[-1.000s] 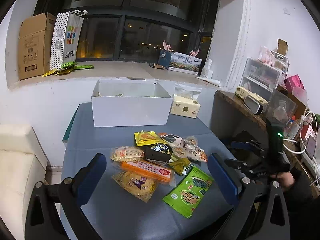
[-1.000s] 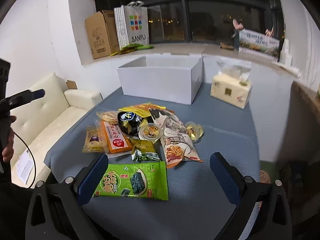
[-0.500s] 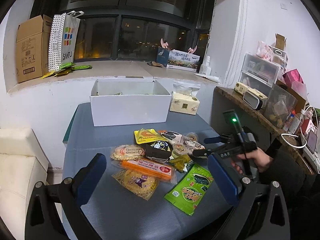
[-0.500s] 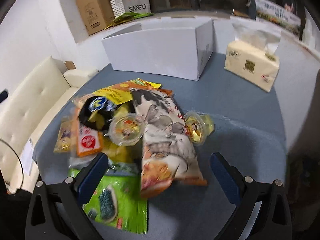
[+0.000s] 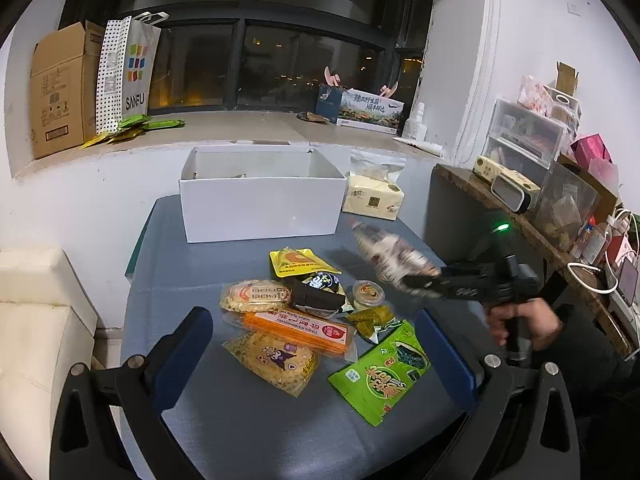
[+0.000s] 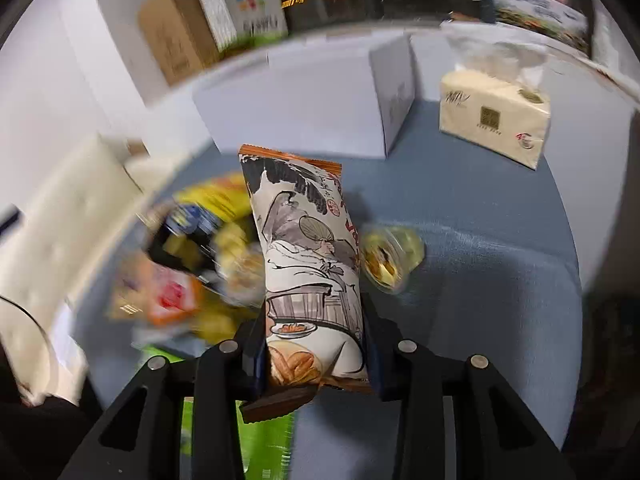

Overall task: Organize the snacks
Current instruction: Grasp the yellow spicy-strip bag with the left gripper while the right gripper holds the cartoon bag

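Only the right wrist view shows the right gripper [image 6: 316,356] with its jaws just closed on the ink-drawing snack bag [image 6: 308,264], lifted off the heap in front of the white box [image 6: 296,112]. The left wrist view alone looks into that box [image 5: 260,208], where only scraps show near its back wall, and shows the left gripper [image 5: 316,352] gaping wide, holding nothing, over the snack pile [image 5: 304,312].

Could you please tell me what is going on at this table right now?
A person is sorting snacks. The right hand-held gripper has just closed on a snack bag with an ink drawing and holds it above the pile. The left hand-held gripper hangs open over the other packets, holding nothing. A white box stands open at the far end of the blue table.
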The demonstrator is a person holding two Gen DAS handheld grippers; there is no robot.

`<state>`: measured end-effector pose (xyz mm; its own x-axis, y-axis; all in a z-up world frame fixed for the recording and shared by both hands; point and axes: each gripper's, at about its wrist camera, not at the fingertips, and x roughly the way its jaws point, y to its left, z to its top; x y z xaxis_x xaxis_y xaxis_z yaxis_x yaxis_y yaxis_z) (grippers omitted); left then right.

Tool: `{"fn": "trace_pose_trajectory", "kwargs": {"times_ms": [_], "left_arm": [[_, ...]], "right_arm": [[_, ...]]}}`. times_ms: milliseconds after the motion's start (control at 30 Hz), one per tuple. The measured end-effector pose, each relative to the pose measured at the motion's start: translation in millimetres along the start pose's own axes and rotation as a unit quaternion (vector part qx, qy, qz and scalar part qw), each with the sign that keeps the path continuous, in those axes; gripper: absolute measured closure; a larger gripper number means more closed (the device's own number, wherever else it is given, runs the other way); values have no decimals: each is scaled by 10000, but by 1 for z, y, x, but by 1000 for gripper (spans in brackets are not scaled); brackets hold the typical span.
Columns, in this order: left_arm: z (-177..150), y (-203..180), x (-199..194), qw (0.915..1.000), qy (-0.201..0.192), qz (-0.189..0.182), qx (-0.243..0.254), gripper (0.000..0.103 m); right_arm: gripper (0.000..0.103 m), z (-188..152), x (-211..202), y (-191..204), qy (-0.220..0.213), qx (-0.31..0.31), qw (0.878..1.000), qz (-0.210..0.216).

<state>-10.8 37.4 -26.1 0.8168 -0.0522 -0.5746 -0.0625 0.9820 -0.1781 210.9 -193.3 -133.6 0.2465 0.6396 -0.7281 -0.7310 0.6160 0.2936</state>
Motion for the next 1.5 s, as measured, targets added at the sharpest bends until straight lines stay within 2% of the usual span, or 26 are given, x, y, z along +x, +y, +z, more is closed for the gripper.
{"fn": "trace_pose_trajectory", "kwargs": {"times_ms": [100,233,433,500,533,633,767,900,933,967,1000,1033,1133,1167,1300,1400,1500], "left_arm": [[5,0,13,9999,124,-70,-29,0],[25,-4,58,9988,467,110,-43,0],[58,-13,160,9902,1358,323,-85,0],[67,-12,199,9831,1727,585,-139,0],[69,-12,210,9815,1813,596,-159,0],[74,-4,261,9667,2375,891,-328,0],[73,0,300,9510,2846,1180,-266,0],[66,4,316,9397,3174,1231,-318,1],[63,4,318,9380,3229,1226,-294,7],[62,5,320,9384,3250,1136,-309,22],[62,6,319,9389,3252,1075,-333,26],[62,7,318,9414,3197,1016,-361,50],[67,11,300,9537,2883,722,-461,70],[69,9,287,9623,2633,544,-416,72],[79,4,223,9864,1596,345,-204,74],[80,-2,169,9958,892,146,-114,74],[86,6,129,9993,385,-7,-27,74]], "right_arm": [[62,-1,-29,5,-407,108,9991,-67],[62,-5,-65,14,-780,261,9966,1],[62,-19,-110,28,-1165,308,9927,-46],[62,-27,-121,28,-1233,366,9916,-107],[62,-29,-124,27,-1251,413,9913,-73],[62,-38,-131,23,-1275,498,9906,-36],[62,-49,-136,12,-1326,667,9889,29],[62,-55,-142,7,-1413,784,9868,100],[62,-56,-143,6,-1427,784,9866,105],[62,-57,-144,6,-1439,797,9863,112],[62,-58,-144,5,-1435,817,9862,126],[62,-58,-143,4,-1432,822,9862,125],[62,-61,-141,5,-1404,844,9864,137],[62,-62,-140,5,-1394,838,9866,134],[62,-60,-136,9,-1349,795,9876,149],[62,-56,-130,12,-1341,744,9881,134],[62,-46,-121,15,-1299,670,9892,138]]}}
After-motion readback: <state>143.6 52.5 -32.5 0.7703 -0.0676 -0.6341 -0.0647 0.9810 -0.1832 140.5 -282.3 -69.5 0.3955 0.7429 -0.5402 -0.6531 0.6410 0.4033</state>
